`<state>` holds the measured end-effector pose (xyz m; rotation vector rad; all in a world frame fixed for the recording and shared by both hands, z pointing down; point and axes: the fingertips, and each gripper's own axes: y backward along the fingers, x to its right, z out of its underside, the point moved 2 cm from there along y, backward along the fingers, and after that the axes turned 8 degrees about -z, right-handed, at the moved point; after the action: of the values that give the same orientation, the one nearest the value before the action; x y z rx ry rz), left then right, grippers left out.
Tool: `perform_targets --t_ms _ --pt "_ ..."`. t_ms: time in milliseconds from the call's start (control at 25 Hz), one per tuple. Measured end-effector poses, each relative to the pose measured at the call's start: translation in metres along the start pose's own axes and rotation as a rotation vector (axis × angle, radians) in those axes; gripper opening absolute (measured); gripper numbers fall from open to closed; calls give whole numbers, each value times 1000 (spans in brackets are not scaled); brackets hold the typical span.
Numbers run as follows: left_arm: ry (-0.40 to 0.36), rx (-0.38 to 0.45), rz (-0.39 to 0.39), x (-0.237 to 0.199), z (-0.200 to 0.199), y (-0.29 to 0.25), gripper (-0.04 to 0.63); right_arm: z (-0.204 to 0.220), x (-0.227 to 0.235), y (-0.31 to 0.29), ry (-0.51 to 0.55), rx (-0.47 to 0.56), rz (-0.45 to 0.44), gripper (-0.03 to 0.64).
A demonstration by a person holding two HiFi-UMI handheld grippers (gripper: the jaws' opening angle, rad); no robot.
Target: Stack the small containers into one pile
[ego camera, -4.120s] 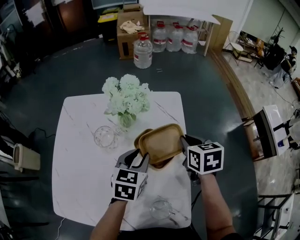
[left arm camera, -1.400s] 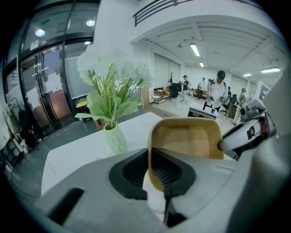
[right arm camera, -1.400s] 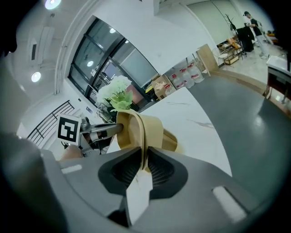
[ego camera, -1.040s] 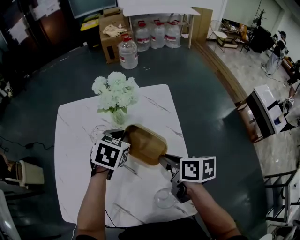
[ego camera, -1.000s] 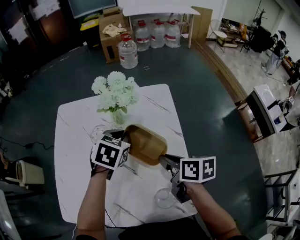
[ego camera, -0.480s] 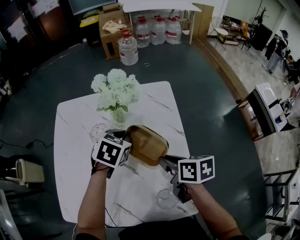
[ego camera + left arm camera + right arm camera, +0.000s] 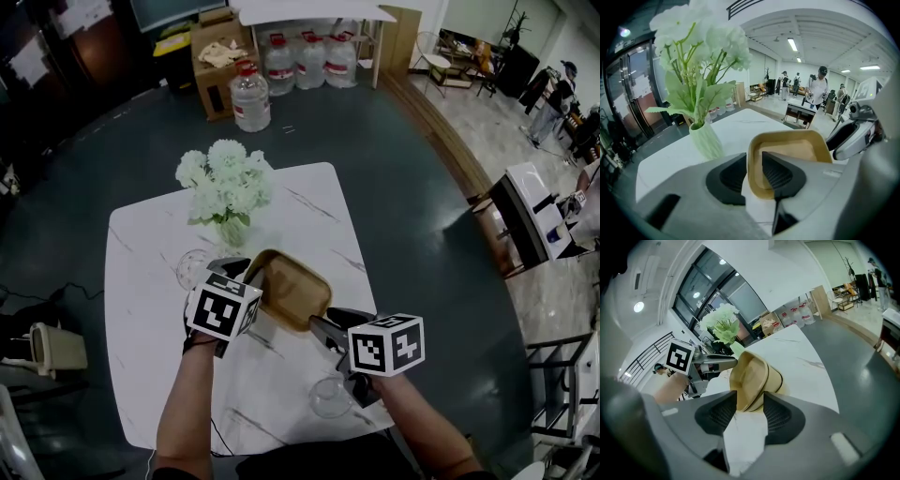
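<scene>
Both of your jaws have just been opening, and the nested containers (image 7: 292,289), tilted between them a moment ago, now rest on the tabletop (image 7: 141,281).

From the head view your left gripper (image 7: 753,161) hides the stack's near corner, and a glass (image 7: 328,398) is half covered by your right wrist. The left jaws stand apart astride the rim without pressing. The right gripper (image 7: 750,399) has its jaws wide around the other end, clear of it. Only two nested rims can be made out.

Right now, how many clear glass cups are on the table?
2. One glass cup stands beside the flower vase; the other is near the table's front edge, partly behind the right hand-held gripper. Arms may hide more.
</scene>
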<state>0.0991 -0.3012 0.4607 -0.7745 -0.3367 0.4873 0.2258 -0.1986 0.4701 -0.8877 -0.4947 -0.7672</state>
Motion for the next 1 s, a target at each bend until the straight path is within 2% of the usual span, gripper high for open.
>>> perform_targets --t_ms 320,480,720,880,1000 --pt "60 95 -49 0 -4 24 110 -5 -6 15 53 30 22 169" --pt "123 163 -61 5 -4 45 69 -8 -5 29 116 27 52 152" --pt "314 314 8 21 -2 77 44 -14 -15 43 218 34 49 105" --pt "356 376 37 39 0 94 25 -19 -31 51 328 55 54 84" --pt "360 423 51 51 0 110 3 -23 -45 55 388 89 45 63"
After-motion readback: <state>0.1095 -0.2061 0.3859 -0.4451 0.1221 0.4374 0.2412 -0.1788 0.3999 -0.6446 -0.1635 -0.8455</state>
